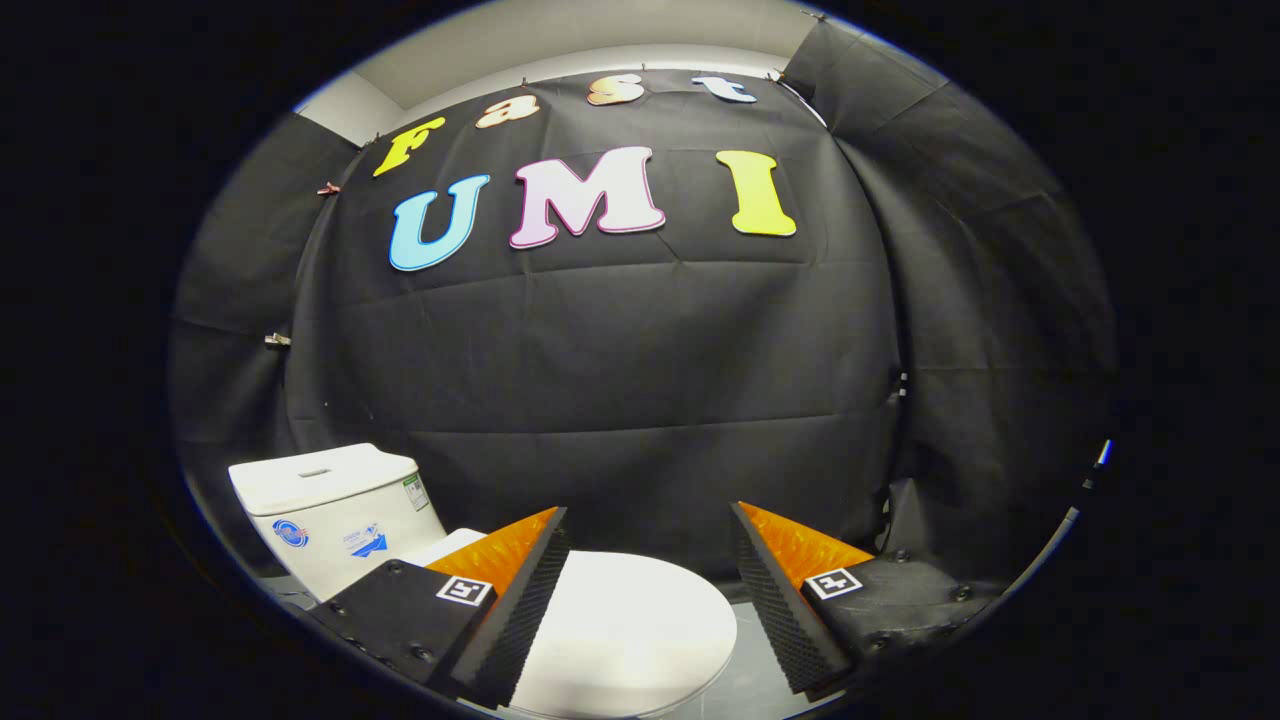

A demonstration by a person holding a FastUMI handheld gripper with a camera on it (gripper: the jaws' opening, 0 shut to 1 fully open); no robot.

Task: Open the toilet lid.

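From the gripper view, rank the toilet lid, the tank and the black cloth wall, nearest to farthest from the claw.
The claw is open, holding nothing.
1. Toilet lid: closed, between and just below the fingers.
2. Tank: beyond the left finger, behind the lid.
3. Black cloth wall: farthest, behind the toilet.

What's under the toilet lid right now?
Nothing under it shows: the toilet lid lies shut, covering seat and bowl. The tool hangs open above it, touching nothing. The tank stands behind.

The gripper (650, 525) had two wedge-shaped fingers with ridged inner faces. Each dark, screw-studded base carried a square black-and-white marker.
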